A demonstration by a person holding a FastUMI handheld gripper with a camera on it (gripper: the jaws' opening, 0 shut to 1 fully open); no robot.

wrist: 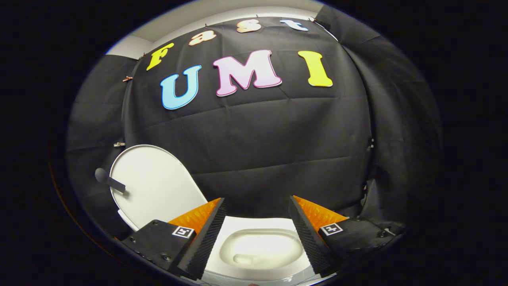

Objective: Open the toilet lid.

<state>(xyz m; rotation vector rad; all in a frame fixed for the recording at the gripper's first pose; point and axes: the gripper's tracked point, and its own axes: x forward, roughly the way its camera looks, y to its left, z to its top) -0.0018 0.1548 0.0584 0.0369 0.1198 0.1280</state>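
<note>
Gripper view: the toilet lid (pixel 158 186) stood raised, its pale oval underside turned toward the camera, its long axis running from the hinge end low down to the rounded free end at the top; a small dark handle (pixel 110 180) with a rounded knob projected from its outer edge. The lid lay ahead of the gripper (pixel 256 210) and off to the left, beyond the left finger (pixel 200 226), well apart from both fingertips; no part of it sat between them. Below and between the fingers the toilet bowl (pixel 262 250) lay uncovered, its white rim (pixel 254 224) crossing the gap just ahead of the fingertips; the right finger (pixel 313 230) flanked the bowl on the other side. The gripper was released, its fingers spread wide with nothing held and nothing touched. Behind the toilet hung the booth's black cloth wall (pixel 258 151), creased in broad folds. Judged from the upright lid and the exposed bowl, the opening appeared to be complete; any further contact would require a swing to the left, since the lid's handle lay on the far side of the left finger rather than on the gripper's forward line.
</note>
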